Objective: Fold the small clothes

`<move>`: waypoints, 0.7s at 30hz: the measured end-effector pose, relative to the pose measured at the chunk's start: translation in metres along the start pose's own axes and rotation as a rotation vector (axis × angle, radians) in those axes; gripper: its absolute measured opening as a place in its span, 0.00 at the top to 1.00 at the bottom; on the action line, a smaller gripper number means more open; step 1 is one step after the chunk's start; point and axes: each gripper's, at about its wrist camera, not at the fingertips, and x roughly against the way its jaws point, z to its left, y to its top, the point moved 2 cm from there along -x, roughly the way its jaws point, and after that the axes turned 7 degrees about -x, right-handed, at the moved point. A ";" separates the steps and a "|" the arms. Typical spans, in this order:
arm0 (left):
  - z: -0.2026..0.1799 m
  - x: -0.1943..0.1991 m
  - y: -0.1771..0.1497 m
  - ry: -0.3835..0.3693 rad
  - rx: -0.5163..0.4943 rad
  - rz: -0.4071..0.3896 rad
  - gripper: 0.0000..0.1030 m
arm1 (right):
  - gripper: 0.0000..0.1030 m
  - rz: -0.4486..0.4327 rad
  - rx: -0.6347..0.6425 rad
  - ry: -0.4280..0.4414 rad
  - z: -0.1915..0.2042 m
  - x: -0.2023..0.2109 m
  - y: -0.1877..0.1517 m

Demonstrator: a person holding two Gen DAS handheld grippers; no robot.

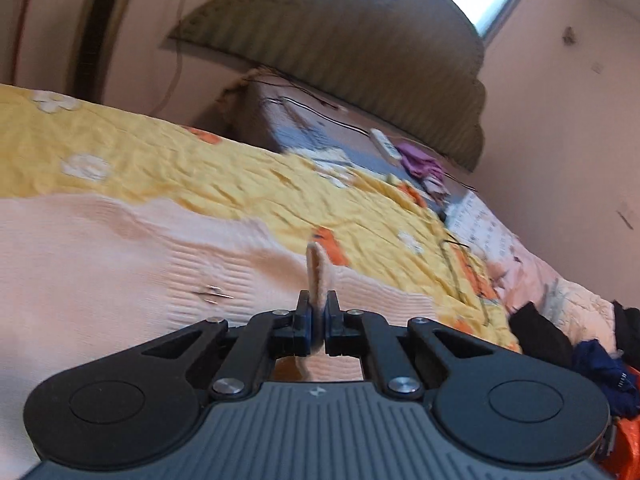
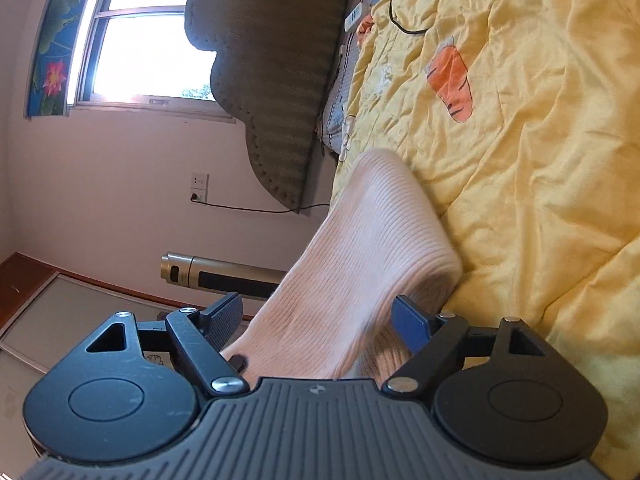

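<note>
One pink ribbed garment (image 2: 360,264) is counted, and one yellow quilt (image 2: 540,160) beneath it. Two grippers are seen, one per wrist view: the left gripper (image 1: 318,312) and the right gripper (image 2: 320,320), each with two fingers. One padded headboard (image 1: 360,64), one window (image 2: 148,48), one white remote (image 1: 385,145), one purple cloth (image 1: 420,160) and one wall socket (image 2: 199,189) are counted.

Left gripper (image 1: 318,312) fingers pinched together; right gripper (image 2: 320,316) fingers spread wide.
</note>
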 end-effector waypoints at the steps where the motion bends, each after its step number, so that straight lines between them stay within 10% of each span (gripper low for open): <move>1: 0.021 0.008 0.003 0.059 0.013 -0.005 0.95 | 0.22 0.003 0.002 -0.013 0.000 -0.004 0.000; 7: 0.111 0.013 -0.010 0.244 0.109 0.047 0.94 | 0.23 0.059 0.084 -0.121 0.010 -0.044 -0.004; 16: 0.133 0.018 -0.009 0.221 0.133 0.061 0.94 | 0.28 0.213 0.540 -0.486 0.049 -0.155 -0.016; 21: 0.156 0.057 0.009 0.249 0.188 -0.045 0.96 | 0.28 0.257 0.518 -0.449 0.057 -0.174 -0.016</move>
